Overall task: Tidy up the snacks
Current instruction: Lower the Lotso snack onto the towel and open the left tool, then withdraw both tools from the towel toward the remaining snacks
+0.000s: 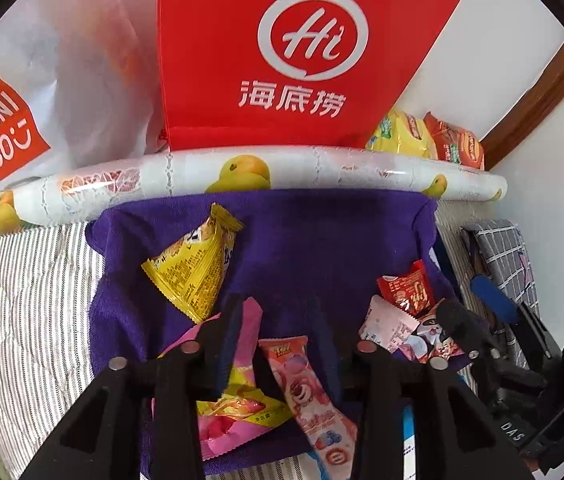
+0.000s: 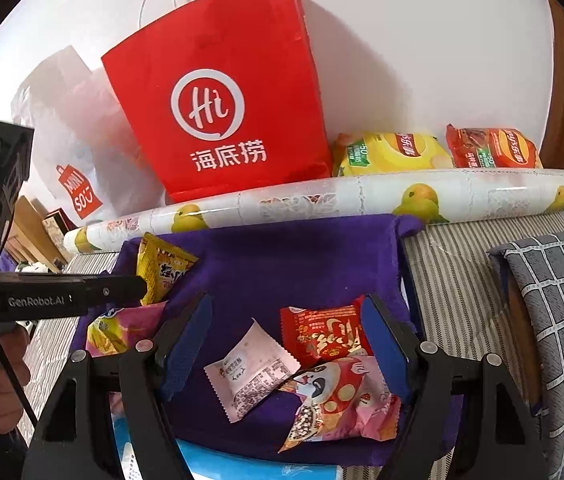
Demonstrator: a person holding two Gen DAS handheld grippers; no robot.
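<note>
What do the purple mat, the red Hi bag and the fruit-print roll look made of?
Purple mat: soft fabric, probably terry or fleece; matte, fuzzy nap, edges curl.
Red Hi bag: likely paper, matte to slightly satin; sharp creases, stiff flat panels, white cord handles.
Fruit-print roll: probably plastic or vinyl sheet, glossy; bright glare streaks along its curve.

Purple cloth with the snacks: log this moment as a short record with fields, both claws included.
surface: purple cloth on a striped cover
cloth, left in view: yellow packet, pink-and-yellow packet, pink bear bar
cloth, right in view: red packet, pale pink packet, panda packet
behind: fruit-print roll, red paper bag, yellow chip bag, red chip bag
left claw: open, over the pink bear bar
right claw: open, over the right-hand packets
</note>
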